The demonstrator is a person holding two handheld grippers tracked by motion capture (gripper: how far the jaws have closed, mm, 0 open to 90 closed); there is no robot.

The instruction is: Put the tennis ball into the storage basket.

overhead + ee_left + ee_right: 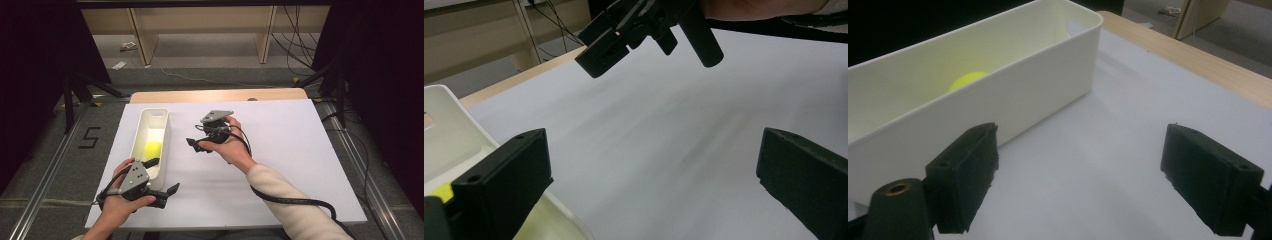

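Note:
A long white bin (162,131) stands on the left part of the white table sheet, with a yellow ball (153,148) lying inside it. My left gripper (162,176) is open at the bin's near end, one jaw over the bin's rim and the other over the sheet. To the right of the bin, my right gripper (196,145) is held above the sheet with its jaws pointing toward the bin. In the right gripper view the gripper (1078,175) is open and empty, facing the bin's side wall (998,95), and the ball (968,79) peeks over the rim. The left gripper (651,185) holds nothing.
The white sheet (290,150) covers the table, and a wooden strip (220,95) shows along its far edge. In the left gripper view the right gripper (644,30) hangs at the top and the bin's corner (444,130) sits at the left. Dark stands and cables surround the table.

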